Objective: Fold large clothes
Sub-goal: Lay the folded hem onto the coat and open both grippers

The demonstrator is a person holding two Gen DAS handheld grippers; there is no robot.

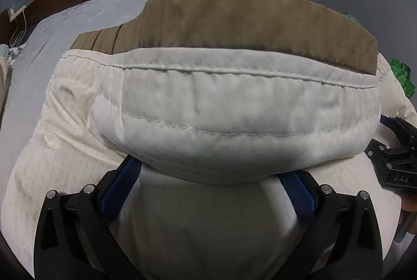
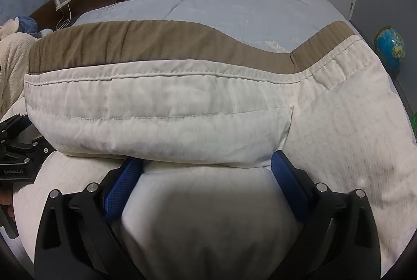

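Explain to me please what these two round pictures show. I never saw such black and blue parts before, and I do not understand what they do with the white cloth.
Each picture comes from a wide-angle camera mounted on a hand-held gripper, looking forward along its two blue fingers. A person holds one gripper in each hand; there is no robot arm. The left gripper and the right gripper sit side by side, so each also appears at the edge of the other's picture. On the bed, covered in pale blue, lies a large white garment with a brown band. Its folded edge drapes over the fingertips of both grippers. The fingers stand wide apart, so the cloth seems lifted from beneath rather than pinched. Shelves and a racket bag stand behind.
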